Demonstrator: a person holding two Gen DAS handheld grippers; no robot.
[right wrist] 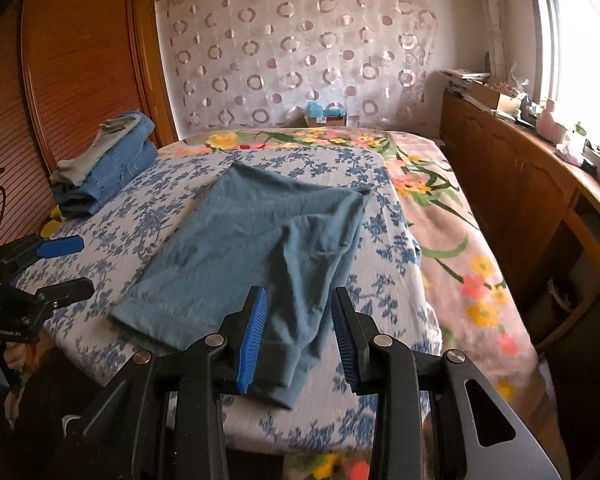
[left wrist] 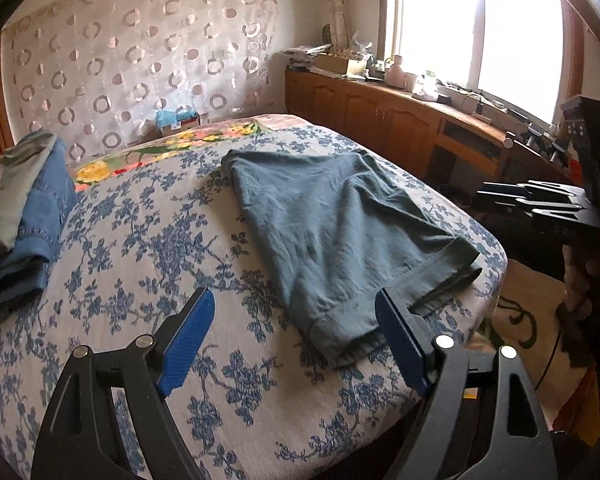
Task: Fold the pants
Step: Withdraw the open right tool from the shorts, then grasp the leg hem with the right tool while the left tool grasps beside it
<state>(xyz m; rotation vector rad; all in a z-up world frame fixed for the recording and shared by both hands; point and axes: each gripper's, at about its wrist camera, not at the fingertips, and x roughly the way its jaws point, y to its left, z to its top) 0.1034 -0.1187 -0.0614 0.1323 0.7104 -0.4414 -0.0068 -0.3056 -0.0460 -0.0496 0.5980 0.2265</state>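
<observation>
Grey-blue pants [left wrist: 332, 220] lie folded lengthwise on the blue-flowered bed cover [left wrist: 140, 248], leg hems toward me. My left gripper [left wrist: 296, 300] is open, hovering above the bed at the near hem, its right finger beside the cloth. It also shows at the left edge of the right wrist view [right wrist: 70, 266]. In the right wrist view the pants [right wrist: 252, 248] lie ahead, and my right gripper [right wrist: 300, 300] is open over the near leg hem, holding nothing. The right gripper appears at the right edge of the left wrist view [left wrist: 532, 196].
A stack of folded jeans and grey clothes [left wrist: 24, 216] sits at the bed's far left, also in the right wrist view [right wrist: 104, 164]. A wooden cabinet [left wrist: 400, 120] with clutter runs under the window at the right. A flowered pink blanket [right wrist: 452, 240] covers the bed's right side.
</observation>
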